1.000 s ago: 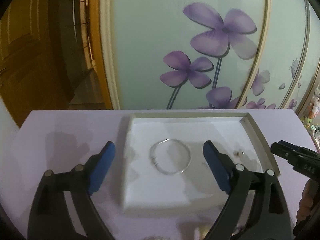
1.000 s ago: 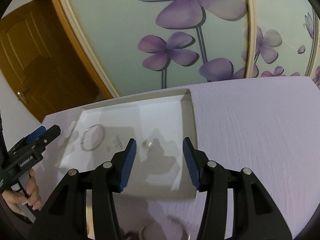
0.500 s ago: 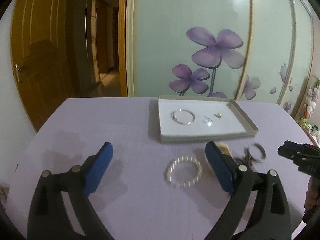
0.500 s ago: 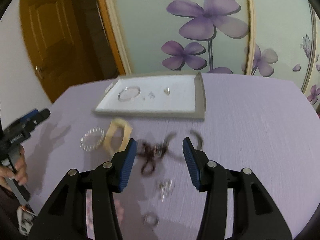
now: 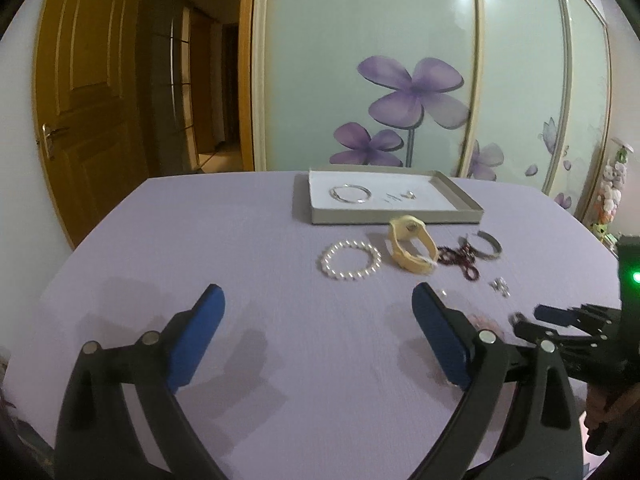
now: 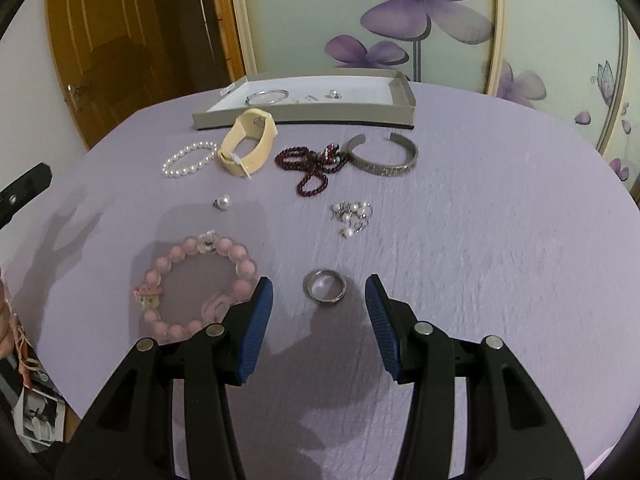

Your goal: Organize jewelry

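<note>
Right wrist view: my right gripper (image 6: 319, 307) gapes wide, empty, a silver ring (image 6: 324, 286) between its tips. My left gripper (image 5: 318, 322) hangs wide, empty; pearl bracelet (image 5: 351, 260) and tray (image 5: 394, 216) lie ahead.

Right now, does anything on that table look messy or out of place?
Yes: the dark red bead strand lies tangled against the silver cuff, and small pearl earrings sit jumbled. Most pieces remain outside the tray.
</note>
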`<state>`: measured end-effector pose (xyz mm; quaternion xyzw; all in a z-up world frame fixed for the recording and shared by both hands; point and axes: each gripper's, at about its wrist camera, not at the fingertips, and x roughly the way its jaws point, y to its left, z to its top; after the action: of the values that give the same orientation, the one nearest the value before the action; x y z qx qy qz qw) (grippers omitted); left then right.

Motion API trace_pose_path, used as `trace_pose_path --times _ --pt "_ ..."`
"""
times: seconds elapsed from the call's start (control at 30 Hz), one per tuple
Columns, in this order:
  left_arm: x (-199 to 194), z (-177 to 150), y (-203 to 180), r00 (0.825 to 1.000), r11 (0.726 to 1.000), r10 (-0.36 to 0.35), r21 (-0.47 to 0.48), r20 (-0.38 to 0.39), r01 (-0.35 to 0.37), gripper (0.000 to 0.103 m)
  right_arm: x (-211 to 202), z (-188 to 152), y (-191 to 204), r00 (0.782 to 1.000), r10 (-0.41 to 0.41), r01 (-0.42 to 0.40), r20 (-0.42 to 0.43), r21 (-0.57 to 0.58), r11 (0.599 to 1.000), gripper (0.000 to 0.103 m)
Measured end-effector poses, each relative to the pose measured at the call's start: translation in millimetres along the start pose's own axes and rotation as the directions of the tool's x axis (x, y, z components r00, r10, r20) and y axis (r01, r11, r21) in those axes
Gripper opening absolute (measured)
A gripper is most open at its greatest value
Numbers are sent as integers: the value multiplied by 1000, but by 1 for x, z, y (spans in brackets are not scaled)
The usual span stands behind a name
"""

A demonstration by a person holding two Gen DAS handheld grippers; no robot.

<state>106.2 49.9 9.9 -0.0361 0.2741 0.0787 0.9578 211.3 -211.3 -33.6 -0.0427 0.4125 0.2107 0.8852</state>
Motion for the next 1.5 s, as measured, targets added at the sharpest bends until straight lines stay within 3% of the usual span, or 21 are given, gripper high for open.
trace_pose_path --times 0.23,0.6,1.0,1.5 --pt "-9 -12 -7 1000 1000 -15 16 -11 15 95 9 -2 8 998 -62 62 -9 -10 998 38" --pt "-12 -15 -15 999 999 -30 24 -21 30 95 10 0 10 997 -80 80 -8 -11 997 23" --pt "-2 -19 -37 995 996 -69 48 -70 72 95 2 -2 1 997 -81 81 1 20 996 22" --pt "38 -31 -97 974 981 -142 108 -174 163 95 -33 14 -27 992 -87 79 90 87 993 22"
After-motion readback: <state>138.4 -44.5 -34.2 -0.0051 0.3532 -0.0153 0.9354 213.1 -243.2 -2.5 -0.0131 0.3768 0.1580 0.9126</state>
